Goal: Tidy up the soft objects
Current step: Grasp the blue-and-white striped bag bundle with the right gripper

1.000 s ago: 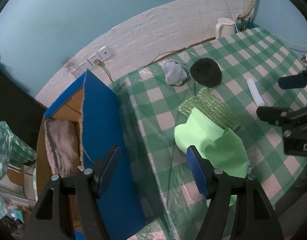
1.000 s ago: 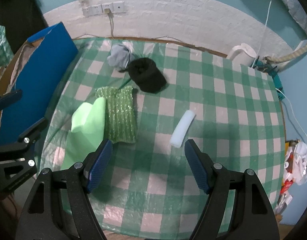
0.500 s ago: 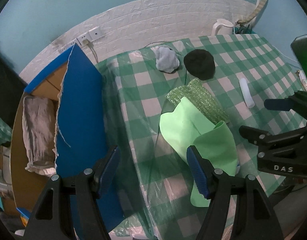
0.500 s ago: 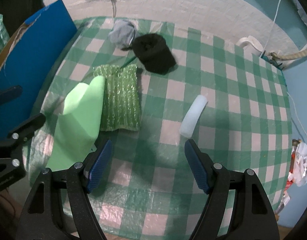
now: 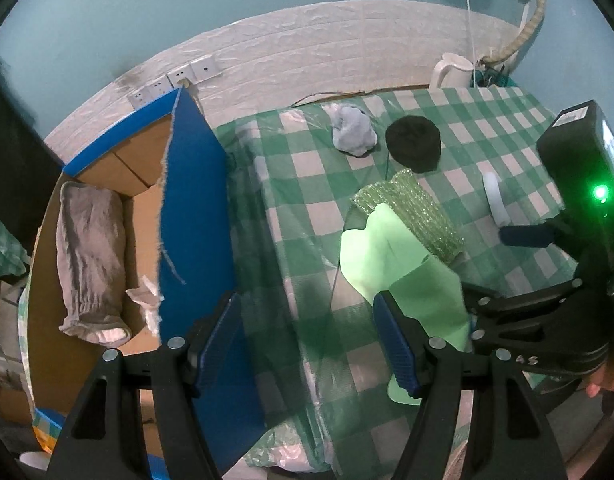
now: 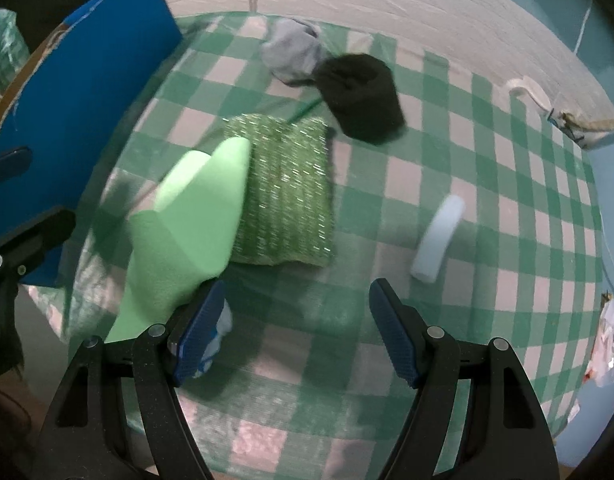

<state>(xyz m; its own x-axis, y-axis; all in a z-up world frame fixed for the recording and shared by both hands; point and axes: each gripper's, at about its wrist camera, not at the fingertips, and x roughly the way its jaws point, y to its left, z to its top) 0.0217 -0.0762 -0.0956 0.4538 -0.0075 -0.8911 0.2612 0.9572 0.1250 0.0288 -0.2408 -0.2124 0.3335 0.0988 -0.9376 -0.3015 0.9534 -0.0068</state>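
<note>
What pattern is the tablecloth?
Green and white checks on the tablecloth, clearest in the right wrist view.

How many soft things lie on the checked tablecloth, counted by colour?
Green: 2, light green cloth and glittery green pad
Grey: 1, grey bundle
Black: 1, black bundle
White: 1, white foam roll
Total: 5

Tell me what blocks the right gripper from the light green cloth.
Nothing visible does. The right gripper is open above bare checked tablecloth, and the light green cloth lies just beside its left finger, partly overlapping the sparkly green pad.
</note>
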